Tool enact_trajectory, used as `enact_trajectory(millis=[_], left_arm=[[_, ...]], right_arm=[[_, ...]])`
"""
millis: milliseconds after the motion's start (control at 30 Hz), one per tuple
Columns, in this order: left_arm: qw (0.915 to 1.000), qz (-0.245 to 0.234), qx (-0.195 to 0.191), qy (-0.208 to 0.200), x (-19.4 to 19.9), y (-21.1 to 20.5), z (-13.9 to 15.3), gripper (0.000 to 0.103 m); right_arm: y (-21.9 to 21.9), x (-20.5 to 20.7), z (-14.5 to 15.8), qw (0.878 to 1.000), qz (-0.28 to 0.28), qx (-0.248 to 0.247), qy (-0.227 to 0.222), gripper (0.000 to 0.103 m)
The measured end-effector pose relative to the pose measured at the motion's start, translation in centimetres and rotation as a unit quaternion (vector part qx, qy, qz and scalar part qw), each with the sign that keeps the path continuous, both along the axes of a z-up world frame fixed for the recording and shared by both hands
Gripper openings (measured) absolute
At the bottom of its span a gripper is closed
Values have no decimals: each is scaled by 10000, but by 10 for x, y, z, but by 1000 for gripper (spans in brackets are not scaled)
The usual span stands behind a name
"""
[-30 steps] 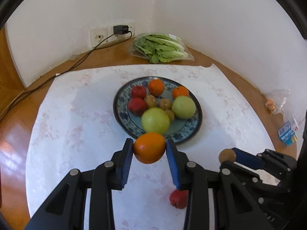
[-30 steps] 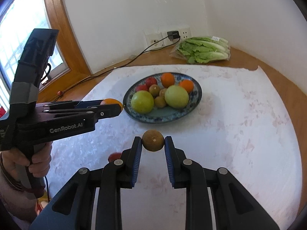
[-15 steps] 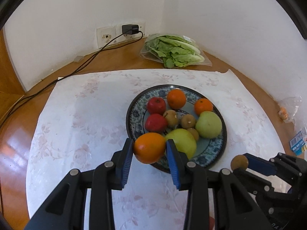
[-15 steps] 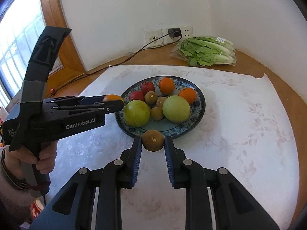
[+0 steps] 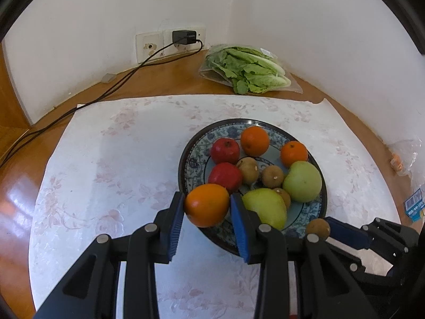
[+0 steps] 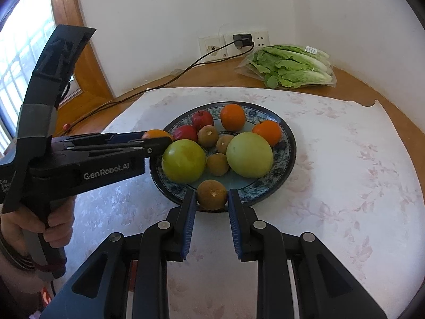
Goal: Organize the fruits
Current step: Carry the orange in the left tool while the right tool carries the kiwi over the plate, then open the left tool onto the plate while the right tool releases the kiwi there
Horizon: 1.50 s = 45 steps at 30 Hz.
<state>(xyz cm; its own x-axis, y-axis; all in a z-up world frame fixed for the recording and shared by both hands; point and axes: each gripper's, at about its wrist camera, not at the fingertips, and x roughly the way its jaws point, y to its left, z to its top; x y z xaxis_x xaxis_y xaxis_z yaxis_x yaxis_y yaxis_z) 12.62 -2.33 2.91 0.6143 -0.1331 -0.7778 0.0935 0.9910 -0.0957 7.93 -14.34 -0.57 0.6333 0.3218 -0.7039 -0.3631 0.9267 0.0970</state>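
1. Left wrist view: the left claw [image 5: 207, 207] is clamped on an orange [image 5: 207, 204], both blue pads pressed to its sides.
2. Just past that claw's tips lies the plate [image 5: 187, 167], its near rim under the orange. On it are two red fruits, two more oranges, two green apples and several kiwis.
3. To the right of the left claw, the right claw [image 5: 322, 227] shows side-on with a kiwi [image 5: 318, 228] at its tip.
4. Right wrist view: the right claw [image 6: 212, 199] is nearly closed, gripping the kiwi [image 6: 212, 194] over the plate's [image 6: 288, 143] near rim.
5. To the left of the right claw, a hand [image 6: 39, 226] holds the left claw [image 6: 159, 139], its orange [image 6: 156, 133] over the plate's left edge.
6. Far beyond both claws, bagged lettuce [image 6: 289, 66] lies by the wall.
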Motion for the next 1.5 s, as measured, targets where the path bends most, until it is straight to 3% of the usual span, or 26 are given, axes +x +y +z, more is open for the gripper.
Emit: enact_trajectory(millis=[733,900,1200,1500], left_arm=[[10000,-11,-42,-2,7,2,-3,36],[10000,-5,-24,-5,7,1,-2,48],[9998,79,-153,-19,2,2,6,72],[9999,-117,-40,-9,-16,-3,19,74]], right_arm=[[5,6,-7,10000,-6,-21,44,26],[6,2,-4,10000,-47,-18,-23,34],[5,-11,6,10000,-10,18,-97,36],[0,-29,13,9998,-21,95,-161,36]])
